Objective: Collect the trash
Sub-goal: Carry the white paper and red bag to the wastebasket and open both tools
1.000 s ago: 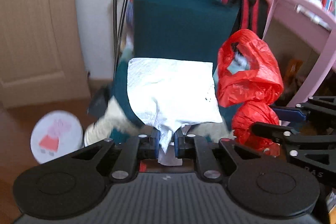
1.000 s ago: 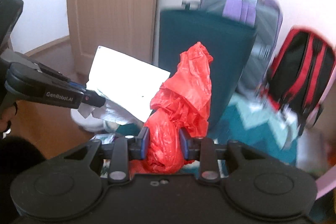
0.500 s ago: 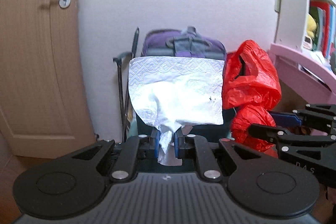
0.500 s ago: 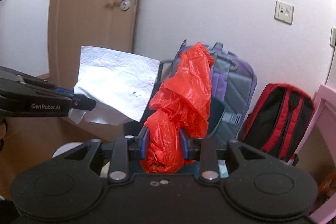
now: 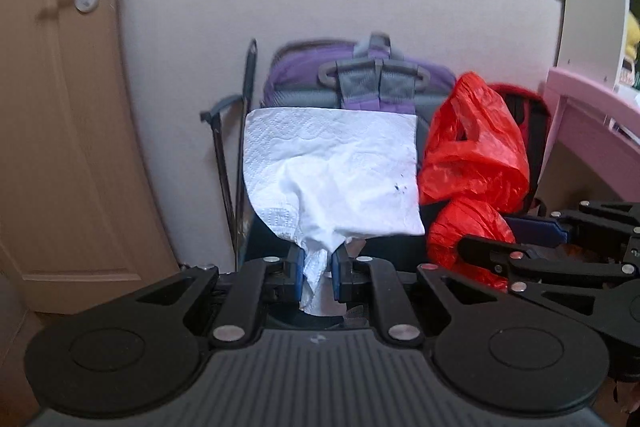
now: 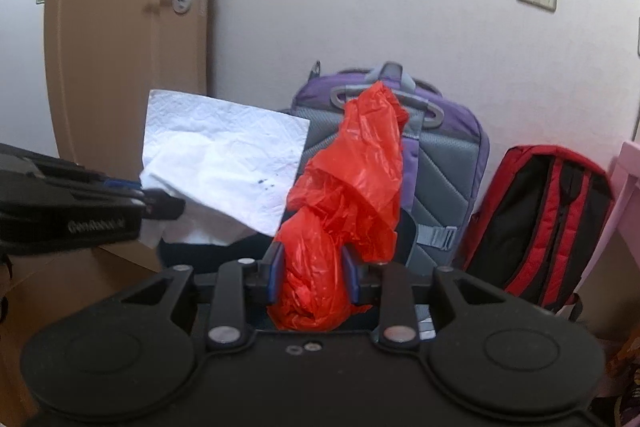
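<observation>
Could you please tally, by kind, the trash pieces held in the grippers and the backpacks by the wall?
Crumpled white paper napkin: 1
Crumpled red plastic bag: 1
Backpacks: 2, purple-and-grey backpack, red-and-black backpack
Total: 4

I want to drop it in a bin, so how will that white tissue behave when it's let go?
The tissue is probably very light and floppy: pinched only at one corner by the left gripper, it fans out creased. Likely it would flutter, not fall straight. It may cling to the pads.
</observation>
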### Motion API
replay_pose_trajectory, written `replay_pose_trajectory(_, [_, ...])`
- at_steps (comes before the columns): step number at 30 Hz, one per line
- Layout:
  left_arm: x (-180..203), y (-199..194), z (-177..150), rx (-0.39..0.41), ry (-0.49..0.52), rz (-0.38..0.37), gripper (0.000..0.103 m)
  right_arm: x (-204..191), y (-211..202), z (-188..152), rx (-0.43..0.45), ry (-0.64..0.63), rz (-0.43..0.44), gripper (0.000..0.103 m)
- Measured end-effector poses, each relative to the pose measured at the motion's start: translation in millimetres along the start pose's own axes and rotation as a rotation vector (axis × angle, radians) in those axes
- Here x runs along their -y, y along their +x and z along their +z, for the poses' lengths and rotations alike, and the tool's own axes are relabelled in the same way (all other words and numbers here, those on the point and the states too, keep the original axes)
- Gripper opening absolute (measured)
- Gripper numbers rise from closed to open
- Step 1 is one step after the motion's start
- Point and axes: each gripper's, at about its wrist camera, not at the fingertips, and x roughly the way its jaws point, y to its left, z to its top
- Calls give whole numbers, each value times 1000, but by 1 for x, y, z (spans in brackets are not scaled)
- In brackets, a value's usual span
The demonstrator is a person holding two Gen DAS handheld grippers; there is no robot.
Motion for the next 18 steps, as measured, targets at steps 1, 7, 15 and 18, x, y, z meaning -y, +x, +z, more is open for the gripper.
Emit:
replay_pose_trajectory(1, [2, 8, -1, -16, 6, 1, 13, 1, 8, -1, -13, 2, 3, 30])
replay_pose_trajectory(7, [12, 51, -7, -93, 36, -6, 13, 11, 45, -11, -76, 18, 16, 30])
replay_pose_trajectory(15, [22, 88, -22, -190, 87, 0, 13, 15, 77, -27, -151, 17, 43, 33])
replay_pose_trajectory(18, [20, 95, -25, -216, 74, -14, 13, 14, 80, -28, -144, 5, 44, 32])
